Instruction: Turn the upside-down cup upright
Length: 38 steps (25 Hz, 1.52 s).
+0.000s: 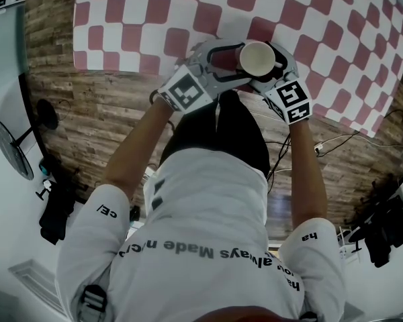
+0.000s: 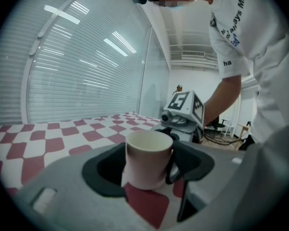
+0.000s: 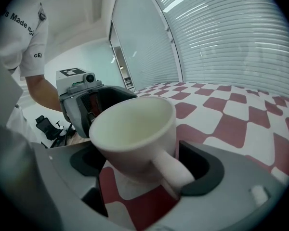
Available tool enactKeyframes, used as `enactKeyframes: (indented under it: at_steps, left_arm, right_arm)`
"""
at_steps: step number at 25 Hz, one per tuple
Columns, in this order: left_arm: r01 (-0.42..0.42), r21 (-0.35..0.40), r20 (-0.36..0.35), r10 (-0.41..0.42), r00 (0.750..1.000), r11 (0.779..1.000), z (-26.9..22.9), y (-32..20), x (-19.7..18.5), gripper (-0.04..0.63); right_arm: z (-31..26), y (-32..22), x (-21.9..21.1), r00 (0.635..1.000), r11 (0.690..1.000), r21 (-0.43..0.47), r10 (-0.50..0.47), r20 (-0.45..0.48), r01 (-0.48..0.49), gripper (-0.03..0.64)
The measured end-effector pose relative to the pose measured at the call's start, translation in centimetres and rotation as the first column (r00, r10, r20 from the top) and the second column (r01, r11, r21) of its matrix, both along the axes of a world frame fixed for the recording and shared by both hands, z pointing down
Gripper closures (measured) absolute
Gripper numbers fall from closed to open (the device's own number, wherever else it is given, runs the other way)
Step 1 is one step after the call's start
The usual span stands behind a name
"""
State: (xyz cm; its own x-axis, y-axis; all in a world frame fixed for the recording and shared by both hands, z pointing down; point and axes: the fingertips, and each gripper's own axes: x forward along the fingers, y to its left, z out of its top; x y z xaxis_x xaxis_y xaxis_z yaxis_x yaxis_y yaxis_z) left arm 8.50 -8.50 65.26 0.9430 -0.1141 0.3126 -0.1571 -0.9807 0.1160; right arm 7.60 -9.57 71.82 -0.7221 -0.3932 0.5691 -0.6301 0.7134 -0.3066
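Tabletop point(image 1: 134, 12): red-and-white checked; the work sat at its near edge, close to the person
Left tongs point(image 1: 232, 62): spread wide, flanking the cup point(image 1: 257, 58) from the side opposite the other tongs, probably to steady it rather than carry it
Right tongs point(image 3: 144, 177): closed on the cup, its handle lying against one pad, seemingly so it could not spin
Cup: between both tongs, mouth up, slightly tilted; whether its base touched the tabletop could not be told

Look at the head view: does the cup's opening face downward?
No, the cup shows its pale, open inside facing upward.
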Motion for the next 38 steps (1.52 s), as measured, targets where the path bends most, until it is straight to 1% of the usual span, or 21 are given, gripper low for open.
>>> enactKeyframes:
  at_steps: [6, 9, 12, 16, 21, 23, 27, 30, 31, 34, 37, 38]
  left_arm:
    - [0.035, -0.010, 0.011, -0.035, 0.999, 0.999, -0.3, 0.3, -0.2, 0.284]
    - [0.071, -0.011, 0.005, -0.071, 0.997, 0.997, -1.2, 0.1, -0.6, 0.284]
    - [0.120, -0.011, -0.014, -0.121, 0.993, 0.993, -2.9, -0.6, -1.1, 0.284]
    - [0.183, -0.016, -0.041, -0.183, 0.982, 0.983, -6.0, -1.1, -1.8, 0.285]
    - [0.256, -0.038, -0.069, -0.258, 0.964, 0.966, -10.7, -1.1, -2.6, 0.330]
    - [0.291, -0.044, -0.079, -0.294, 0.953, 0.956, -13.2, -1.2, -2.9, 0.369]
    - [0.373, -0.060, -0.113, -0.378, 0.919, 0.926, -18.3, -2.0, -3.9, 0.422]
    - [0.433, -0.091, -0.149, -0.442, 0.885, 0.897, -21.8, -2.6, -4.5, 0.469]
    - [0.442, -0.095, -0.155, -0.452, 0.878, 0.892, -22.9, -2.6, -4.6, 0.477]
    - [0.450, -0.076, -0.159, -0.456, 0.875, 0.890, -25.6, -2.2, -4.9, 0.494]
    - [0.464, -0.069, -0.168, -0.468, 0.867, 0.883, -27.9, -2.0, -5.0, 0.495]
    - [0.469, -0.066, -0.176, -0.473, 0.863, 0.881, -28.7, -1.9, -4.9, 0.495]
  right_arm:
    - [-1.2, 0.4, 0.7, 0.999, 1.000, 0.029, 0.004, -0.037, -0.003, 0.149]
    - [-2.5, 0.7, 1.3, 0.999, 0.999, 0.041, 0.014, -0.038, -0.013, 0.149]
    - [-4.4, 0.8, 1.8, 0.999, 0.998, 0.052, 0.032, -0.015, -0.031, 0.149]
    - [-8.2, 0.8, 2.4, 0.997, 0.994, 0.079, 0.067, 0.030, -0.069, 0.166]
    - [-14.4, 0.6, 3.0, 0.987, 0.981, 0.133, 0.130, 0.094, -0.142, 0.244]
    - [-17.3, 0.5, 3.2, 0.981, 0.971, 0.165, 0.156, 0.114, -0.173, 0.275]
    - [-23.1, 0.0, 3.8, 0.966, 0.945, 0.219, 0.211, 0.152, -0.241, 0.350]
    - [-26.7, -0.1, 4.4, 0.956, 0.923, 0.260, 0.251, 0.154, -0.284, 0.418]
    - [-27.8, -0.1, 4.5, 0.952, 0.916, 0.268, 0.264, 0.155, -0.298, 0.431]
    - [-30.9, 0.2, 4.8, 0.938, 0.898, 0.281, 0.300, 0.173, -0.339, 0.449]
    - [-33.9, 0.8, 5.2, 0.932, 0.882, 0.309, 0.312, 0.183, -0.356, 0.500]
    - [-34.8, 1.0, 5.4, 0.930, 0.876, 0.321, 0.316, 0.186, -0.361, 0.503]
